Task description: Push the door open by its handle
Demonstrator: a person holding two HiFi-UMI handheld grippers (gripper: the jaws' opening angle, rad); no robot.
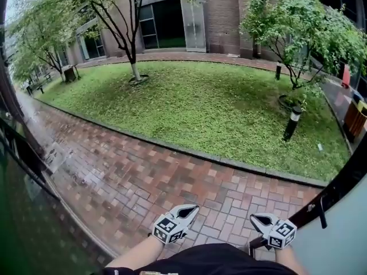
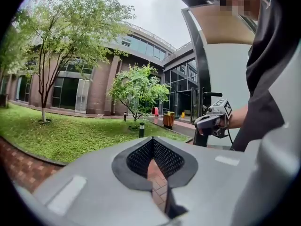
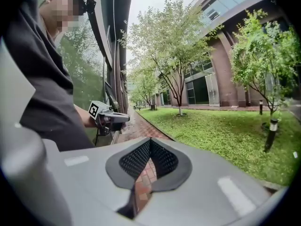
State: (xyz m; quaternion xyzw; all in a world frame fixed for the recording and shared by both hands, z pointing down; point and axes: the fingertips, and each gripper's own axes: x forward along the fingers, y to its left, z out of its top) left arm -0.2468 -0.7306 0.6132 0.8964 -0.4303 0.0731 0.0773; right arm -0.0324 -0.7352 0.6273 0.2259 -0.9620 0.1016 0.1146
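Observation:
The door stands at the lower right, a pale panel in a dark frame, swung outward over the brick path. Its black handle sticks out from the frame; in the left gripper view the handle sits above my right gripper. My right gripper hangs close beside the door frame, apart from the handle, shut and empty. My left gripper is to its left over the bricks, also shut with nothing in it. In their own views, the left gripper and the right gripper each show fingertips meeting.
A second glass door with a dark frame stands at the left. Wet red brick paving runs ahead, bordered by a lawn with trees and a bollard lamp. The person's dark clothing fills the bottom edge.

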